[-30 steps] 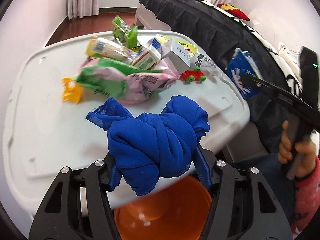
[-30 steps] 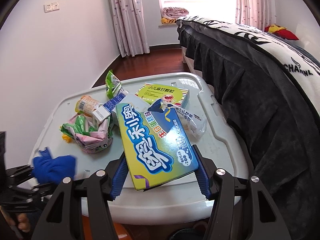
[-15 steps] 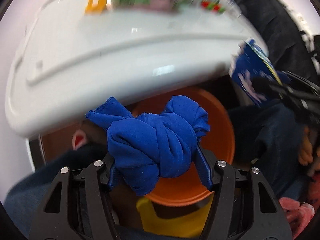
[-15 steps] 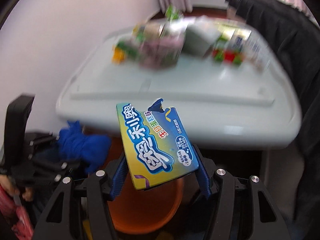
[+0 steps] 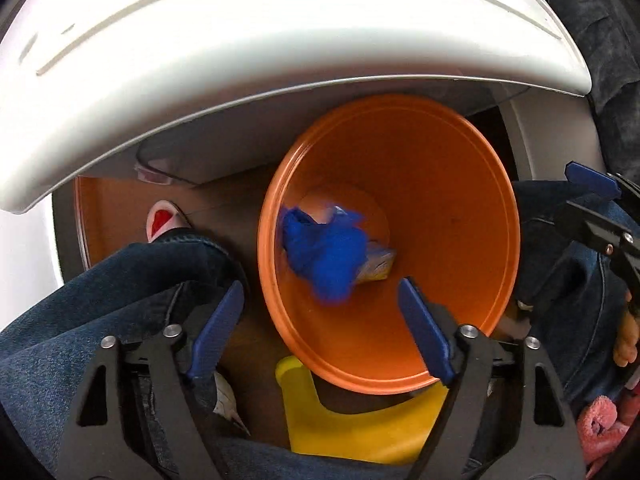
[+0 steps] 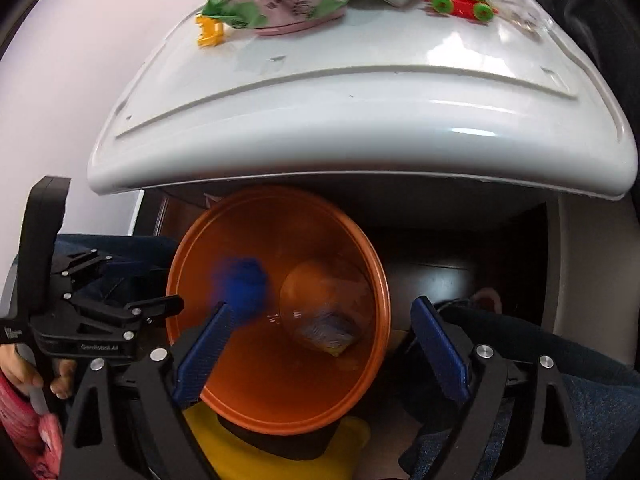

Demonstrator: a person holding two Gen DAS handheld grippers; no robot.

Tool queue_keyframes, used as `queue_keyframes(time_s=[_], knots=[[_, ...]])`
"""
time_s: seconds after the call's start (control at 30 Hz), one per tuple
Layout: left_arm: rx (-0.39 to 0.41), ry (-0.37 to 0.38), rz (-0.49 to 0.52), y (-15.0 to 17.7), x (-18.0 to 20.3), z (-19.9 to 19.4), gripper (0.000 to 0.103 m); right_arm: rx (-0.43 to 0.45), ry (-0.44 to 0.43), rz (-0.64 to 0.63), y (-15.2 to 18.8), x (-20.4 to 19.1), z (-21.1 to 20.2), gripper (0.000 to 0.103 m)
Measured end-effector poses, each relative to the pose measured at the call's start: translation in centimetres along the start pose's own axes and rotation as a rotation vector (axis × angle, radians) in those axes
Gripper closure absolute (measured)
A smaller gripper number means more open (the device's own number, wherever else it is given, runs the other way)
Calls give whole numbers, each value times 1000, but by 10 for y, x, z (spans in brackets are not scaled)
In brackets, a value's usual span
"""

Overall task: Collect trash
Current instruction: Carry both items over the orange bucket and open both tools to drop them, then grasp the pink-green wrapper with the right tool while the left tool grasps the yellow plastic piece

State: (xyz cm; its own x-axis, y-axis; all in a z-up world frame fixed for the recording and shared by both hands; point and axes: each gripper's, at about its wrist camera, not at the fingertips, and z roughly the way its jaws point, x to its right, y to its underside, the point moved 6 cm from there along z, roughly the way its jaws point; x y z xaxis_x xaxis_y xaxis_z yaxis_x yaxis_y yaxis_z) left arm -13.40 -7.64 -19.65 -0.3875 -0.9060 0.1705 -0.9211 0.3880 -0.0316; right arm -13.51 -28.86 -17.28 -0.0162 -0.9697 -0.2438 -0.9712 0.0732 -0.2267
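Note:
An orange bin [image 5: 440, 184] stands under the near edge of the white table [image 5: 240, 60]. A knotted blue cloth [image 5: 324, 252], blurred, is falling inside it, above a blue and yellow snack packet [image 5: 376, 266] at the bottom. My left gripper [image 5: 320, 320] is open and empty over the bin's near rim. In the right wrist view the bin [image 6: 360, 248] holds the blurred cloth [image 6: 242, 288] and the packet [image 6: 328, 330]. My right gripper [image 6: 320, 340] is open and empty above it. The left gripper [image 6: 132, 304] shows at the left.
A pink and green bag [image 6: 280, 4], a yellow piece [image 6: 208, 32], a red toy car with green wheels [image 6: 460, 2] and boxes lie on the table [image 6: 360, 100]. A yellow stool [image 5: 360, 420] is under the bin. My legs in jeans [image 5: 100, 300] flank it.
Both grippers swung down from the table to the bin and opened. The blue cloth left the left gripper and the snack packet left the right; both are now in the bin.

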Motion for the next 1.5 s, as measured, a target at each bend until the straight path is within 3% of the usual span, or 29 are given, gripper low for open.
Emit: queue_keyframes(time_s=[0.33,0.47,0.6,0.7,0.8,0.93,1.07,1.17,1.27,1.3,1.33,1.37,1.4,1.5], knots=[[19,-21,-1,-2,5,-8,24,25,3,6,-4,0,-3,14],[72,-21,8,-5,9,-19,24,57,-1,-1,-9,-3,-12,14],[158,-35,12,-12,12,-39,24,140,0,-23,-30,-10,-31,12],[219,-61,15,-16,14,-54,24,234,10,-24,-66,-16,-48,8],[270,-78,7,-18,15,-65,24,309,-85,79,-117,-15,-56,6],[306,-67,-23,-20,12,-74,24,311,-147,277,-176,0,-39,6],[325,-59,-42,-23,9,-78,24,284,-168,440,-210,14,-16,6],[329,-54,-50,-24,8,-79,23,264,-176,535,-218,25,-4,6],[333,-56,-48,-20,8,-80,24,248,-191,581,-225,33,6,17],[334,-57,-47,-19,8,-80,23,248,-227,600,-226,34,8,46],[335,-57,-46,-19,8,-80,23,235,-256,616,-227,33,10,53],[334,-56,-46,-19,8,-80,24,224,-288,636,-227,33,14,55],[335,-55,-47,-18,8,-81,24,218,-309,654,-226,34,15,65],[341,-54,-52,-18,7,-82,24,232,-310,621,-221,33,11,71]])
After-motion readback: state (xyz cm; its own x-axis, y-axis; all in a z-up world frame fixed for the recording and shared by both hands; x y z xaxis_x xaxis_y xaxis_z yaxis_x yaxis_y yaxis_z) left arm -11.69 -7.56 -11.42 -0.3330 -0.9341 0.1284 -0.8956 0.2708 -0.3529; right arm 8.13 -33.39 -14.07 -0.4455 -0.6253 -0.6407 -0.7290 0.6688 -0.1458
